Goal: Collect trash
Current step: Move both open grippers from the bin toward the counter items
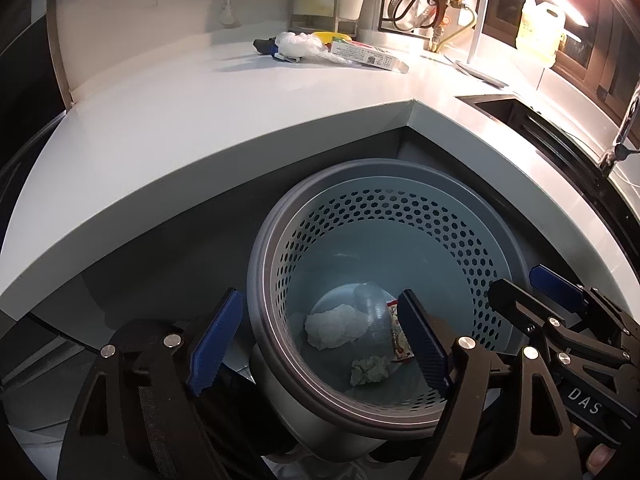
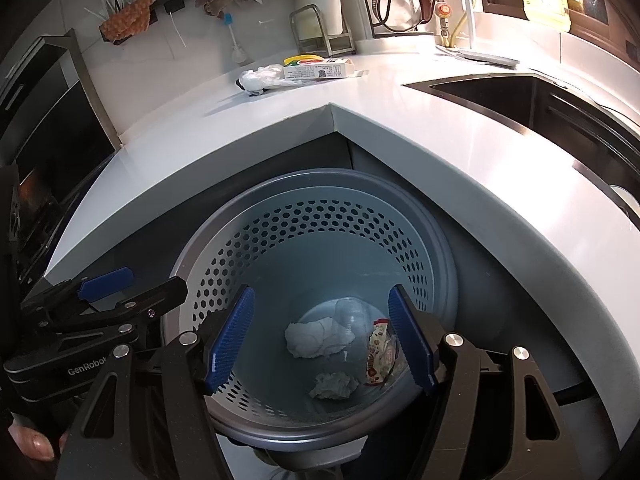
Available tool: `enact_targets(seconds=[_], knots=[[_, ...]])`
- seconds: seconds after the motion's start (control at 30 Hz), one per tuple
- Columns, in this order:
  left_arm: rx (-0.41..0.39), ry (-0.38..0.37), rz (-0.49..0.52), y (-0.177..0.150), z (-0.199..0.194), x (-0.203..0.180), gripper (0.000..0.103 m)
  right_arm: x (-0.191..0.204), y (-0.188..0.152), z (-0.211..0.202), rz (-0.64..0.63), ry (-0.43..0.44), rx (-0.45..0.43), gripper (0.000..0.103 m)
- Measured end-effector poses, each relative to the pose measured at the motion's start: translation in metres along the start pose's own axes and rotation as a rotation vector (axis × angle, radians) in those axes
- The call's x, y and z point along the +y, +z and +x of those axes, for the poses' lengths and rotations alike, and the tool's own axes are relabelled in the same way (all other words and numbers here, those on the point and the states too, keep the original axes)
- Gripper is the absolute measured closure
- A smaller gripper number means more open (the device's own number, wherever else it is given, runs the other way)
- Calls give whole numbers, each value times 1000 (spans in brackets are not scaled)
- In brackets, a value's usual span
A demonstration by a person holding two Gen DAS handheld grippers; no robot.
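A grey perforated trash bin stands on the floor below the counter corner. Inside lie a white crumpled tissue, a smaller grey-green paper wad, a clear plastic cup and a red-and-white snack wrapper. My left gripper is open and empty above the bin's left rim; it shows in the right wrist view. My right gripper is open and empty over the bin's mouth; it shows in the left wrist view.
On the white counter at the back lie a white plastic bag, a flat carton and a yellow item. A sink is at the right.
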State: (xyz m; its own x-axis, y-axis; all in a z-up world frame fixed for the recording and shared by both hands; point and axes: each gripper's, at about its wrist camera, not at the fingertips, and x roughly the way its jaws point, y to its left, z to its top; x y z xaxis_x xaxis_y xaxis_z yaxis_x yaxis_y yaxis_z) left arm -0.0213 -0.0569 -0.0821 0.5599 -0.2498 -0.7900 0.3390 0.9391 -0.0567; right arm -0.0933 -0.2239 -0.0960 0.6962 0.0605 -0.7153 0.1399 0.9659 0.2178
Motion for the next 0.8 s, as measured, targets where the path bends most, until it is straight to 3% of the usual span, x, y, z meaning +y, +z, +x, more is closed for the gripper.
enact_targets(seconds=[0.17,0.33,0.5,0.8], knots=[[-27,11,-18,9,-5,7,20,2,8,-2,-22,2,-36,33],[-86,23,-34,32,-14,16,11,5,38,-5,-78,25,-94,28],[-148,34,-61,71,-17,28,8,11,92,0,-163,47,-135,24],[-197,86,-131,149,4,51,7,17,198,50,-313,47,-117,21]])
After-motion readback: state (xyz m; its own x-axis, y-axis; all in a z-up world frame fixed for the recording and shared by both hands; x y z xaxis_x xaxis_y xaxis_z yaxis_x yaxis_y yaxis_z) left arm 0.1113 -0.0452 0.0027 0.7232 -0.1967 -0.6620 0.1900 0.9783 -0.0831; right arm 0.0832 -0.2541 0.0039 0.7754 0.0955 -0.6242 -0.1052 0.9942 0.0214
